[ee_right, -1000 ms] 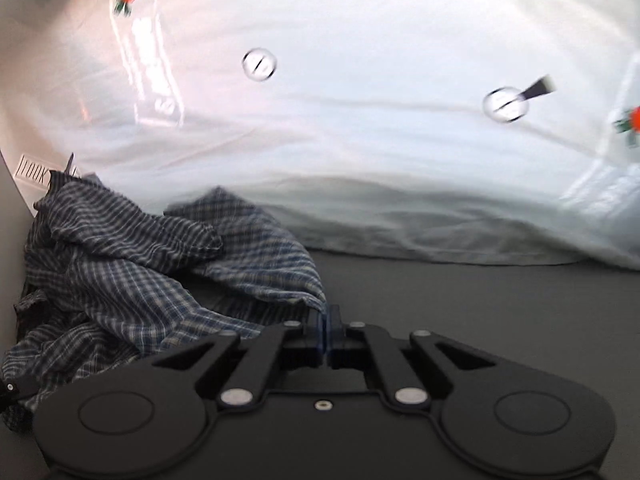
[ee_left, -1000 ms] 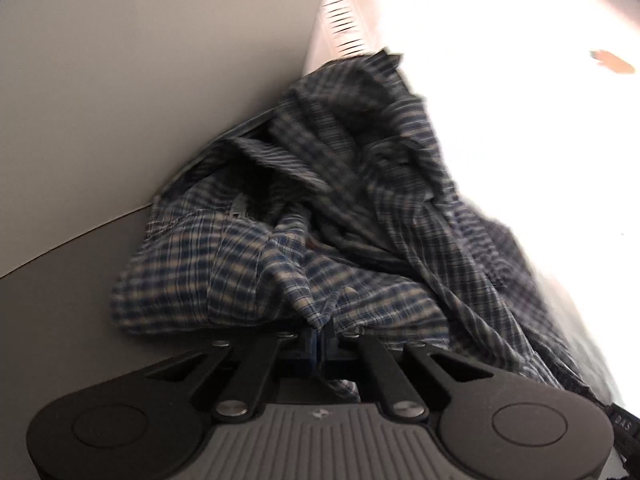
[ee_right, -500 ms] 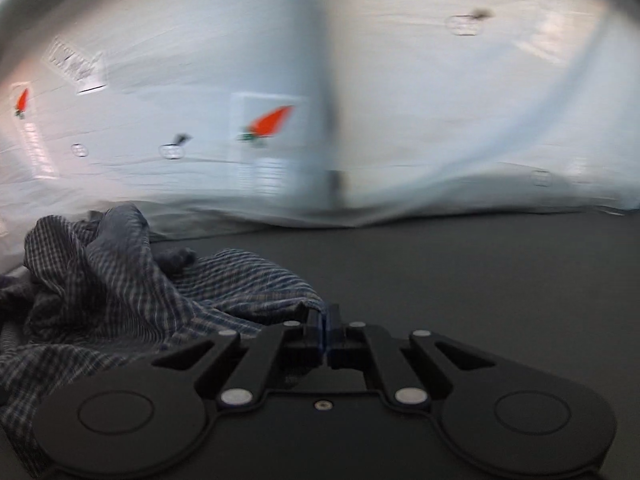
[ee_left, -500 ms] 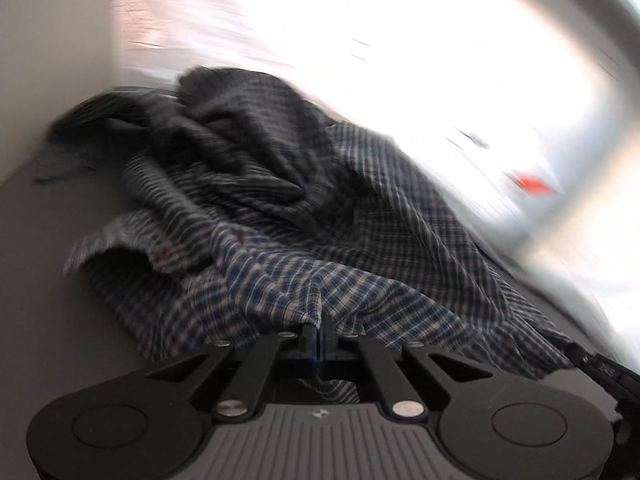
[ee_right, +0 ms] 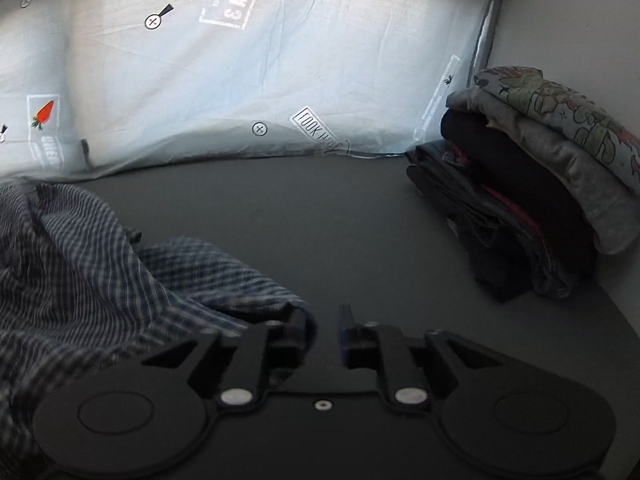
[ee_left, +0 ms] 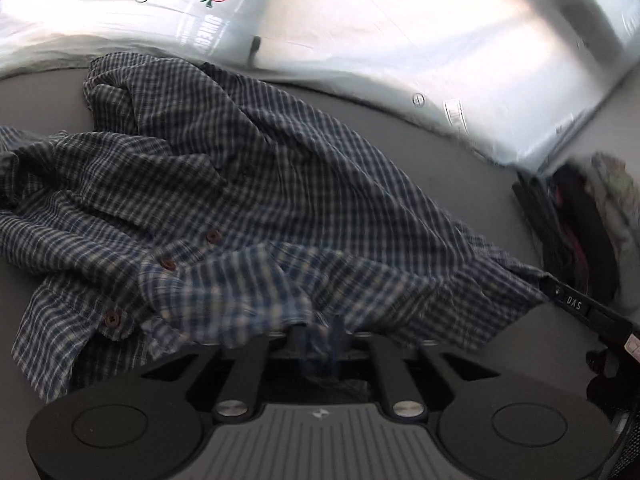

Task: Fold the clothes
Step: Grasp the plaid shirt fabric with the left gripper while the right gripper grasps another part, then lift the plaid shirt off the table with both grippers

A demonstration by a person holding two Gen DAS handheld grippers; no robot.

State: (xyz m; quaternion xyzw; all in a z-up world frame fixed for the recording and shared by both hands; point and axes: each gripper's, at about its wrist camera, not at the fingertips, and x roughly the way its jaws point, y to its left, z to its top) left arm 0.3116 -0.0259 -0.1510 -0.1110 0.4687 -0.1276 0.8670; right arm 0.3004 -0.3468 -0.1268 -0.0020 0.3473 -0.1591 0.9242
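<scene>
A blue and white checked button shirt [ee_left: 248, 200] lies crumpled on the dark grey table [ee_left: 460, 168], spread from the far left to the near right. My left gripper [ee_left: 318, 340] is open a little, with loose shirt cloth lying between its fingers. In the right wrist view the shirt [ee_right: 92, 272] lies at the left, its edge draped over the left finger. My right gripper [ee_right: 325, 330] is open, its jaws apart with bare table between them. The other gripper's black finger [ee_left: 580, 306] shows at the right edge of the left wrist view.
A stack of folded clothes [ee_right: 532, 184] stands at the far right of the table, also seen in the left wrist view [ee_left: 588, 224]. A pale printed sheet [ee_right: 280, 60] hangs behind the table. A white wall [ee_right: 580, 12] is at the right.
Both grippers were shut on the shirt and dragged it away from the left wall across the table. Now both have opened and the shirt lies spread out on the table.
</scene>
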